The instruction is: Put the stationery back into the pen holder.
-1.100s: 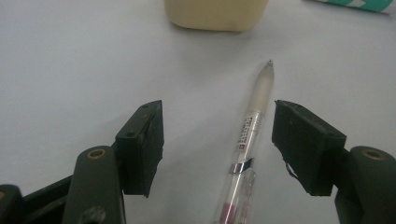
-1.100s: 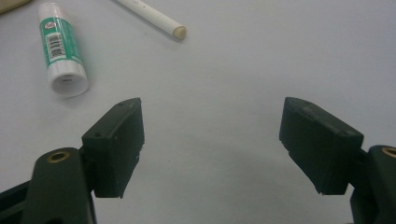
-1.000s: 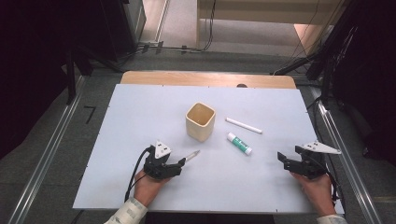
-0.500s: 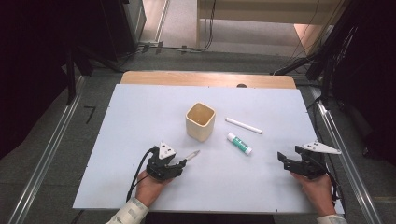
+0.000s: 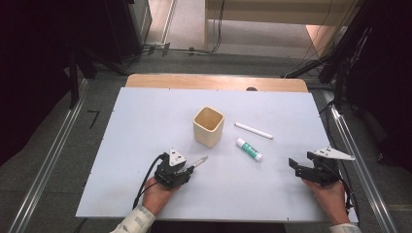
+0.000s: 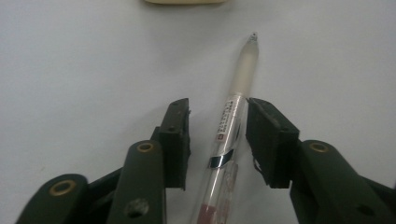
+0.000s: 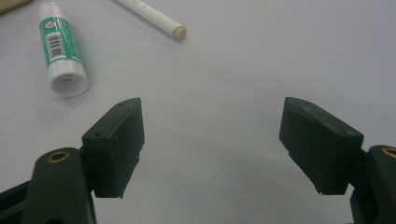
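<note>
High view: white table point(image 5: 145, 145), cream square cup point(image 5: 209, 126) upright near the middle. Right of cup, white stick point(image 5: 253, 130) lying flat, slanted; just below it, glue stick point(image 5: 248, 148) with green label, also flat, apart from stick. Left gripper point(image 5: 187, 170) at lower left, held in left hand point(image 5: 155, 194), cable looping off its back, grey plate on top. Clear pen point(image 5: 199, 161) lying on table, tip pointing up-right toward cup, rear end between the jaws. Right gripper point(image 5: 295, 165) at lower right in right hand point(image 5: 333, 199), pointing left toward glue stick, well apart from it, nothing between the jaws.

Left gripper view: pen point(image 6: 233, 112) lying on table between the two black jaws, frosted grip and tip sticking out ahead, clear barrel with label and red ink running back toward camera. Jaws have just been closing, pen between them. Right-hand pad touching or just beside barrel; left-hand pad with a visible gap to it. So not yet pinching, jaws partly spread around pen. Cup point(image 6: 187, 1) base at top edge, ahead of pen tip, apart from it.

Right gripper view: jaws spread wide, bare table point(image 7: 224, 93) between them. Glue stick point(image 7: 61, 51) at upper left, cap end toward camera, lying flat. Stick point(image 7: 154, 16) above, end facing right, near glue stick, not touching. Both ahead of left-hand jaw, apart from it.
</note>
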`<state>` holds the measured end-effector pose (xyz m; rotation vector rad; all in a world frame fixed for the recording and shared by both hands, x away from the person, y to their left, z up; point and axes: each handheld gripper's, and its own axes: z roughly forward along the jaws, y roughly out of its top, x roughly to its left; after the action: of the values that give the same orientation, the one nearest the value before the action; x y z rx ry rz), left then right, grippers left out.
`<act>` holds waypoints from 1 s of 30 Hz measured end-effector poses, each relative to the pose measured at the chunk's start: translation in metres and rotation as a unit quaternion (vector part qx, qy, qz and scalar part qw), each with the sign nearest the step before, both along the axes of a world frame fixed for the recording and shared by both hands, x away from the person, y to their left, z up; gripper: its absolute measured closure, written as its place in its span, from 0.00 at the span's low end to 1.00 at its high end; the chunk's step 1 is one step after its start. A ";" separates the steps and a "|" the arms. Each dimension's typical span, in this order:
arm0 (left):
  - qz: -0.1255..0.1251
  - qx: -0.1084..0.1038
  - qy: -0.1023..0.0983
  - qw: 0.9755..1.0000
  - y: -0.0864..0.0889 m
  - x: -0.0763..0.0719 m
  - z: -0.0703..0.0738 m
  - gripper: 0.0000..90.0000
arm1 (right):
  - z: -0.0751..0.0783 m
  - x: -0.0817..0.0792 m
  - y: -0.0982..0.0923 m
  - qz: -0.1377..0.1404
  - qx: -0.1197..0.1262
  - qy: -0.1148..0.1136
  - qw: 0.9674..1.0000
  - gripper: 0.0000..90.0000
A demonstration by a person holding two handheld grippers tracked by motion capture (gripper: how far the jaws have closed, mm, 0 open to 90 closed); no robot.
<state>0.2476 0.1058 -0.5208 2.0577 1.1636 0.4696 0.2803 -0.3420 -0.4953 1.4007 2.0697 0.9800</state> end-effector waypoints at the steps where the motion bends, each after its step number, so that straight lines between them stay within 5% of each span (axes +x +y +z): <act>1: 0.000 0.000 0.000 1.000 0.000 0.000 0.000 0.69 | 0.000 0.000 0.000 0.000 0.000 0.000 1.000 0.23; 14: 0.002 0.013 -0.011 1.000 -0.006 -0.004 -0.001 0.88 | 0.000 0.000 0.001 0.000 -0.001 0.001 1.000 0.23; 30: 0.006 -0.008 -0.015 1.000 -0.002 -0.004 0.001 0.90 | 0.001 -0.001 0.000 0.001 0.000 -0.002 1.000 0.23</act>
<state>0.2440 0.1036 -0.5198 2.0251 1.1598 0.4939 0.2796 -0.3421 -0.4946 1.3963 2.0681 0.9829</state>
